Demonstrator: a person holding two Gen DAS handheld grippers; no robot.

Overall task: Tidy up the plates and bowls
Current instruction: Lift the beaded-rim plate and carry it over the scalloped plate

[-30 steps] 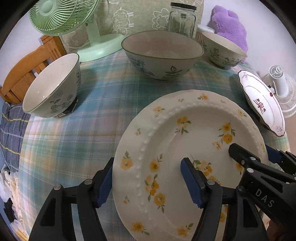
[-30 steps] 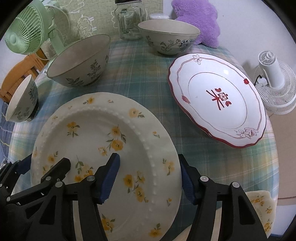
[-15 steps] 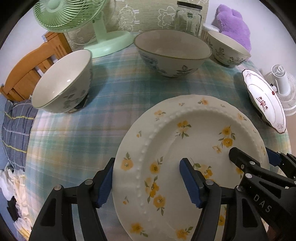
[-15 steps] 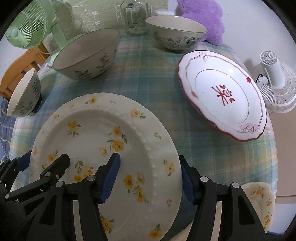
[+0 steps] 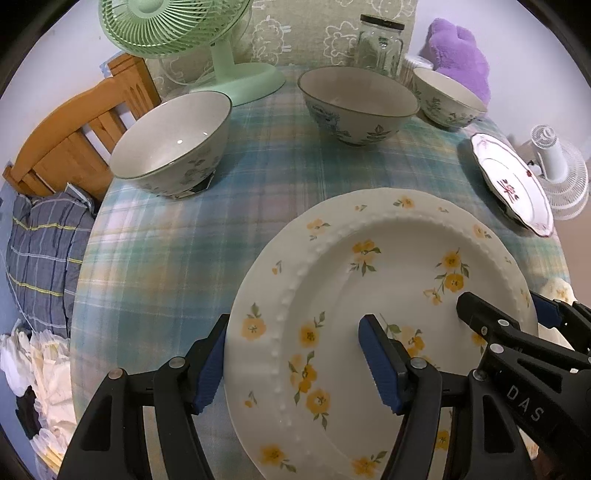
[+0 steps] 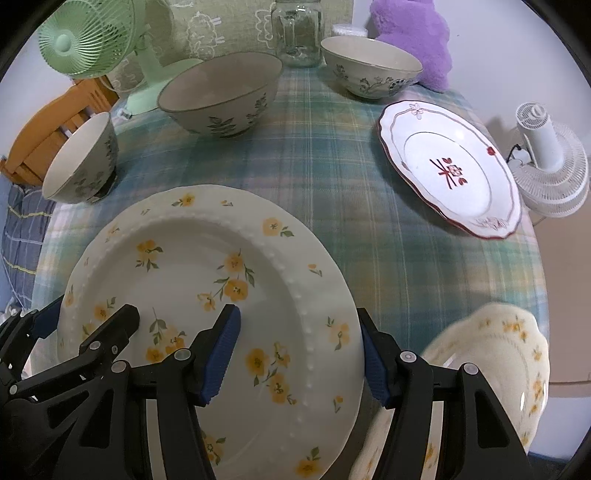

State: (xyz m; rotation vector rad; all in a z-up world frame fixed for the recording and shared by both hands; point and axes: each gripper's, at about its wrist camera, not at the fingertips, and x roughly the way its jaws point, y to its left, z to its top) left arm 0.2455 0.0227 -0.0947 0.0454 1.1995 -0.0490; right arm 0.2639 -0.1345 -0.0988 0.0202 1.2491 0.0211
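A large white plate with yellow flowers is held above the plaid tablecloth by both grippers. My left gripper is shut on its left rim. My right gripper is shut on its right rim. A second yellow-flowered plate lies below at the table's near right. A red-trimmed plate sits at the right. Three flowered bowls stand beyond: a left one, a big middle one and a far right one.
A green fan and a glass jar stand at the table's back, with a purple plush beside them. A white fan is off the right edge. A wooden chair stands at the left.
Both grippers have lifted the flowered plate and drawn it back. The bowls and the red-trimmed plate look farther away, and the second flowered plate has come into view beneath.
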